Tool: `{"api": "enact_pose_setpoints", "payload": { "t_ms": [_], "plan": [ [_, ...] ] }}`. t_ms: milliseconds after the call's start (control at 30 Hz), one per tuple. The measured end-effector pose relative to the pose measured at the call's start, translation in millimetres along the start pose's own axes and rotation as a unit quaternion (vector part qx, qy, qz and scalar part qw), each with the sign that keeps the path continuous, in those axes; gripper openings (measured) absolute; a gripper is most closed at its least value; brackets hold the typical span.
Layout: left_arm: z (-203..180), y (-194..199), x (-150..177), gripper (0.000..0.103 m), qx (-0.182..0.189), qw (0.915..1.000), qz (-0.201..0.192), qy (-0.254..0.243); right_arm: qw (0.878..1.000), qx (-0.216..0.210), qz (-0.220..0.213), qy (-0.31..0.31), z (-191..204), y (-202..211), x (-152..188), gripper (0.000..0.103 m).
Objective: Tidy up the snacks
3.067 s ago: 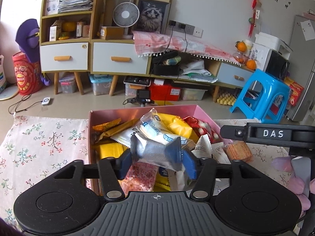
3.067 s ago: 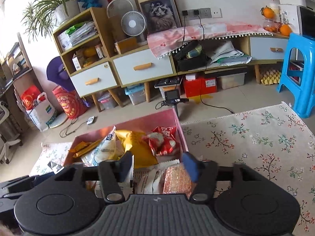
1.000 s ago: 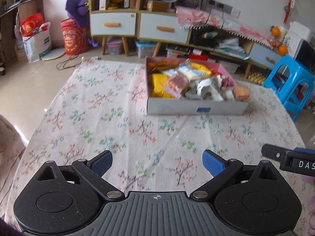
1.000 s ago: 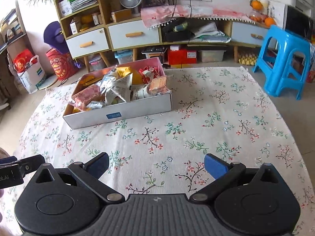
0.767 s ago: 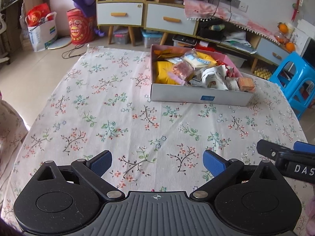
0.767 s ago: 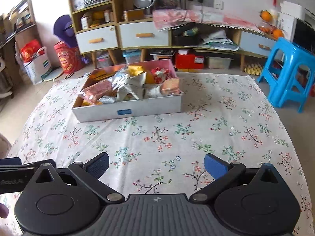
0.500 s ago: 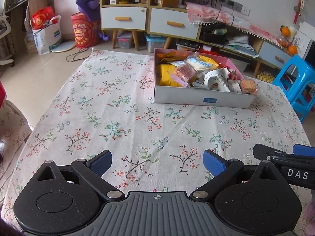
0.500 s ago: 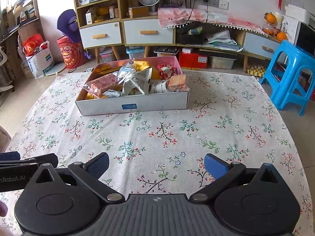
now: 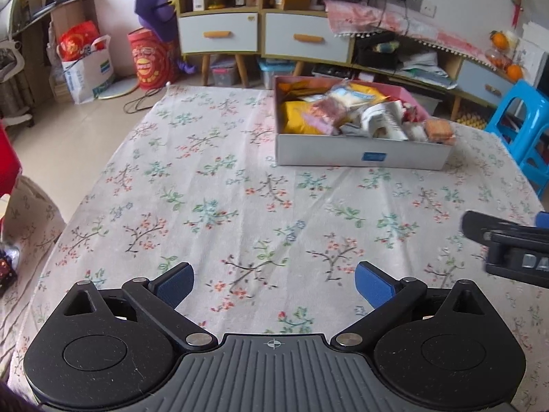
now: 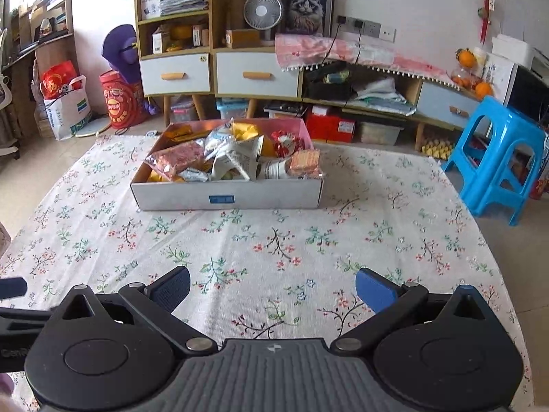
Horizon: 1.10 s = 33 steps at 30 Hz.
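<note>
1. The left gripper [image 9: 272,283] has its blue fingers [image 9: 173,283] spread wide with nothing between them, above the flowered cloth [image 9: 240,178] on the surface.
2. The right gripper [image 10: 272,286] is the same: fingers [image 10: 375,288] wide apart and empty, over the near part of the cloth. Its black body also shows at the right edge of the left view.
3. The box [image 10: 226,197] sits on the far half of the surface, well apart from both grippers. Its long axis runs left to right across the right view, with the white front wall and a small blue label facing the cameras; the inside walls are pink.
4. The box is heaped with snacks [image 10: 236,159]: a pink packet [image 10: 176,158] at the left, white and silver wrappers in the middle, a yellow bag [image 10: 245,130] and a red packet [image 10: 286,142] toward the back, and an orange cracker pack [image 10: 303,163] at the right front corner, sticking up over the rim.
5. About three seconds ago the left fingers were clamped on a silver wrapper right over the box and the right ones hovered at its edge. Now both are empty and pulled back, so the whole box is in view.
</note>
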<state>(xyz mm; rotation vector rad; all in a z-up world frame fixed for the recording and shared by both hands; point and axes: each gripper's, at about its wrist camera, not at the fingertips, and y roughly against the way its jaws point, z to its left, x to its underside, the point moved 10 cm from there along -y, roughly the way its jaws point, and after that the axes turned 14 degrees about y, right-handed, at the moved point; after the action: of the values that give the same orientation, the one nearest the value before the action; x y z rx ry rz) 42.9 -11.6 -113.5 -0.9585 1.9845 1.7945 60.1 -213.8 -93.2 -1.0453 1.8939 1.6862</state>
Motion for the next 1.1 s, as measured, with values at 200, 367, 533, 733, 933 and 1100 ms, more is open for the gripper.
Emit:
{"api": "enact_pose_setpoints", "payload": {
  "t_ms": [200, 367, 533, 733, 933, 1100],
  "plan": [
    [5, 2, -7, 0.101, -0.008, 0.9998, -0.014, 0.009, 1.000, 0.006, -0.008, 0.002, -2, 3, -4, 0.093],
    [2, 8, -13, 0.101, -0.009, 0.9993, -0.037, 0.005, 1.000, 0.011, -0.009, -0.008, -5, 4, -5, 0.093],
    [2, 9, -18, 0.101, -0.010, 0.9990, -0.042, 0.008, 1.000, 0.012, -0.012, -0.011, -5, 5, -8, 0.093],
    [2, 8, -16, 0.101, -0.008, 0.9991, -0.040, 0.007, 1.000, 0.011, -0.008, -0.002, 1, 4, -5, 0.093],
    [2, 8, -15, 0.101, -0.006, 0.9993, -0.037, 0.009, 1.000, 0.011, -0.004, -0.002, 2, 3, -4, 0.093],
    [1, 9, -13, 0.101, -0.006, 0.9994, -0.033, 0.010, 1.000, 0.010, -0.004, -0.002, 2, 3, -4, 0.093]
  ]
}}
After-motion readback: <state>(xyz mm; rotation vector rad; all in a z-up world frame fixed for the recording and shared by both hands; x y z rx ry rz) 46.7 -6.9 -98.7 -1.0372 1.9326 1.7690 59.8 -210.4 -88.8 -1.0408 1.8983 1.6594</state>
